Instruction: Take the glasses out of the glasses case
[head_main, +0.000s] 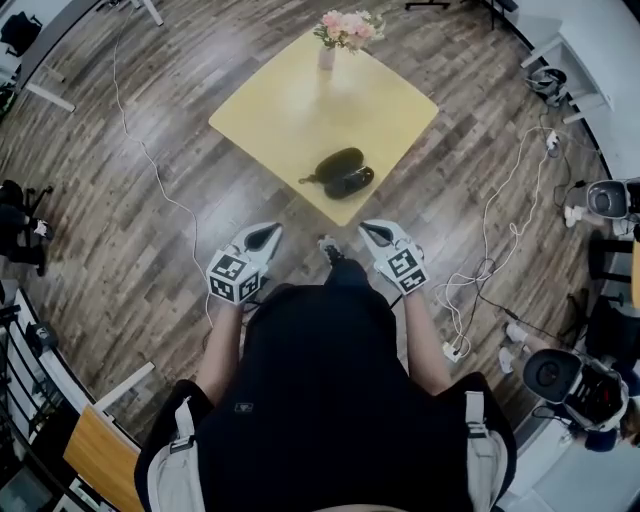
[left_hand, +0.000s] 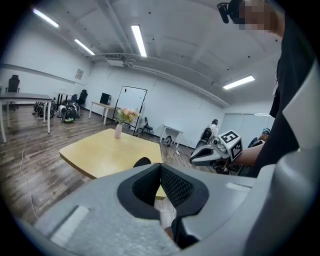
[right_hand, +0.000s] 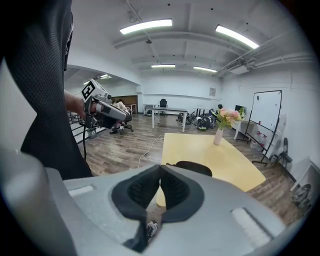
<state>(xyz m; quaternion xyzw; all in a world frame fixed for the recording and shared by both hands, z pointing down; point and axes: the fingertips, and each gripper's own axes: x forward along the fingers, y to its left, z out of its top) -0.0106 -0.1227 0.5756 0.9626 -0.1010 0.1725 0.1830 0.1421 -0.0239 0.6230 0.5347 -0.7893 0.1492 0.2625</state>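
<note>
A black glasses case lies open near the front corner of the yellow table, with a thin dark piece sticking out at its left. In both gripper views only the case's dark top shows above the jaws. My left gripper and right gripper hang close to the person's body, short of the table edge and apart from the case. Both are shut with nothing between the pads, as the left gripper and right gripper show close up.
A vase of pink flowers stands at the table's far corner. Cables trail over the wooden floor to the right. Chairs, desks and equipment line the room's edges. A shoe shows between the grippers.
</note>
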